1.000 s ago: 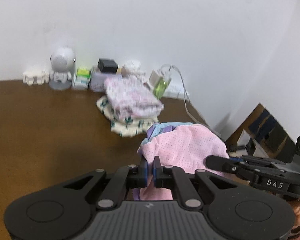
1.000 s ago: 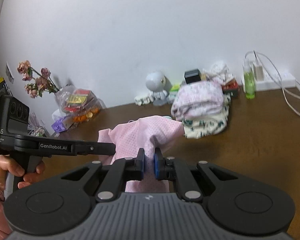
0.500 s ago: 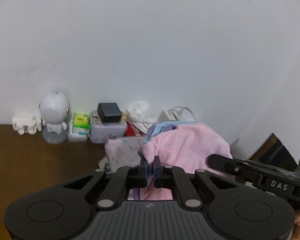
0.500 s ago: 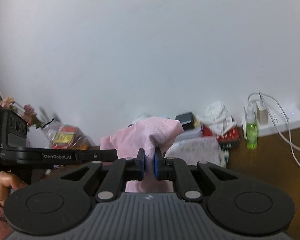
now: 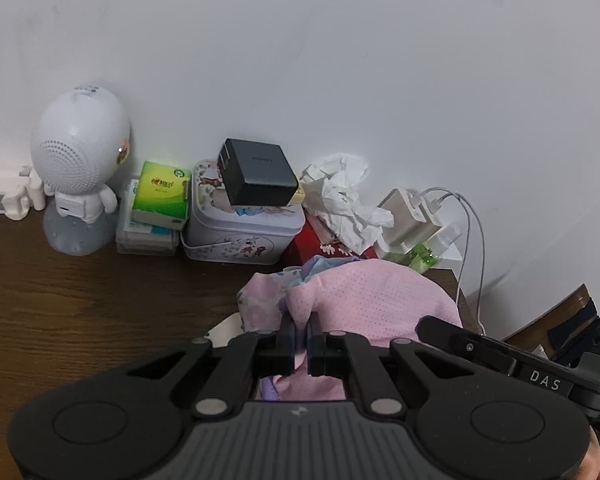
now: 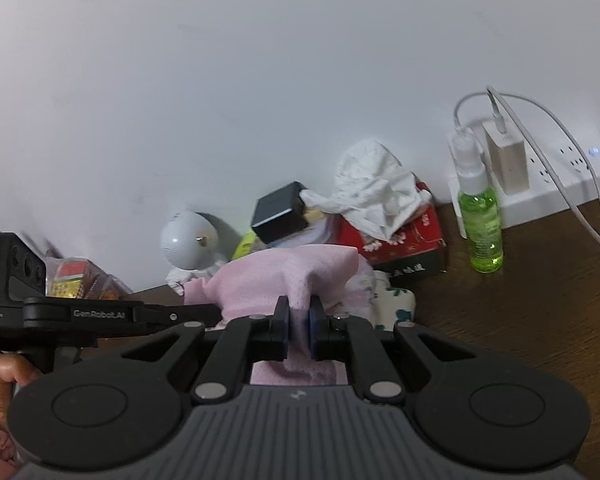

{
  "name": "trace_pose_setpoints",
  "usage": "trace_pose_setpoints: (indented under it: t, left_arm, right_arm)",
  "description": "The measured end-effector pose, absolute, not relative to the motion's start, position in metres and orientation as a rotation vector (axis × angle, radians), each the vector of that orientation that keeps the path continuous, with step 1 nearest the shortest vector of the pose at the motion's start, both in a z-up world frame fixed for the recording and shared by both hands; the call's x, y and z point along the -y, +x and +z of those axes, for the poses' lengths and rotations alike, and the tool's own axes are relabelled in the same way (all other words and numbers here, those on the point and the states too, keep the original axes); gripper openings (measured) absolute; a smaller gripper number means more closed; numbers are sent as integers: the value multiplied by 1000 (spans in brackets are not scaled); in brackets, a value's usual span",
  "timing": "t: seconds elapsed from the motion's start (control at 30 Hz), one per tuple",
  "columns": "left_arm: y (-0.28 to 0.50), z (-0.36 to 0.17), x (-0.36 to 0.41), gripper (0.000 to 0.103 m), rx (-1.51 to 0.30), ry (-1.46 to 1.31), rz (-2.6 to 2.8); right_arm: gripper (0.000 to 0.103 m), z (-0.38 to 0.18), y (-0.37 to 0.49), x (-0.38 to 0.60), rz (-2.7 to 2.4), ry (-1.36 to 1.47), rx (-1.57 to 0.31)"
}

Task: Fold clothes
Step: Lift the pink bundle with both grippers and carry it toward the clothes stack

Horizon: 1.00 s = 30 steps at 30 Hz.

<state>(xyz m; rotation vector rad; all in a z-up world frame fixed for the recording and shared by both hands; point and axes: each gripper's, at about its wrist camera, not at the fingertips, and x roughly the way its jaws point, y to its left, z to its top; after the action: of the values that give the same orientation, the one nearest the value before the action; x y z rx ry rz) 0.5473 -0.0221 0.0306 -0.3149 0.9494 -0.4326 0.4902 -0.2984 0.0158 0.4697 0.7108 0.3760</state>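
A folded pink mesh garment (image 5: 376,300) hangs between my two grippers. My left gripper (image 5: 300,334) is shut on its left edge. My right gripper (image 6: 299,322) is shut on its right edge, where the garment (image 6: 284,276) bunches above the pads. The garment is held over a stack of folded clothes: a pale floral piece (image 5: 260,300) shows just left of it, and a cream piece with green print (image 6: 396,306) shows under it in the right wrist view. The garment hides most of the stack.
Along the white wall stand a white robot figure (image 5: 80,168), a green tissue pack (image 5: 162,196), a printed tin (image 5: 240,220) with a black charger (image 5: 256,176) on top, a red tissue box (image 6: 404,236), a green spray bottle (image 6: 480,220) and a power strip (image 6: 560,176). The table (image 5: 80,300) is brown wood.
Both grippers have carried the pink garment forward toward the wall and down over the folded stack, which now lies beneath it. Both stay shut on the garment.
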Motion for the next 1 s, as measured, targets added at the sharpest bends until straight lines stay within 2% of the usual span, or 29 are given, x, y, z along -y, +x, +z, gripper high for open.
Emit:
trace_pose_setpoints:
  t: [0.1, 0.17, 0.2, 0.23, 0.27, 0.3, 0.37, 0.43, 0.5, 0.57, 0.6, 0.63, 0.67, 1.0]
  left_arm:
    - [547, 26, 19, 5, -950, -338, -434]
    - [548, 27, 12, 10, -949, -395, -436]
    - [548, 28, 8, 23, -948, -429, -431]
    - [546, 32, 4, 46, -933, -446, -424]
    - [543, 37, 2, 55, -911, -452, -416]
    - [539, 44, -1, 60, -874, -447, -405]
    - [528, 59, -2, 62, -788, -432, -399]
    - [515, 72, 3, 68, -688, -405, -393]
    - [501, 82, 20, 67, -592, -302, -380]
    - [496, 84, 41, 42, -555, -181, -346]
    - [497, 81, 51, 12, -563, -134, -327]
    - [499, 76, 57, 1, -581, -129, -313]
    - [502, 70, 60, 5, -604, -148, -300]
    - [516, 16, 62, 4, -653, -208, -215]
  right_arm:
    - [10, 10, 491, 299, 382, 480, -709]
    - [16, 7, 491, 300, 386, 486, -708]
    - [27, 8, 490, 301, 380, 494, -699]
    - [47, 9, 489, 304, 369, 503, -686]
    - [53, 11, 486, 306, 359, 501, -663]
    - [54, 14, 482, 308, 349, 496, -636]
    - [55, 21, 475, 311, 330, 477, -587]
    - [56, 28, 469, 310, 307, 446, -528]
    - [53, 35, 464, 299, 301, 403, -461]
    - [34, 41, 461, 285, 300, 356, -405]
    - [23, 40, 465, 277, 286, 325, -401]
    - [19, 38, 469, 268, 265, 291, -401]
    - [18, 37, 473, 260, 243, 257, -402]
    - [16, -11, 483, 238, 190, 167, -450]
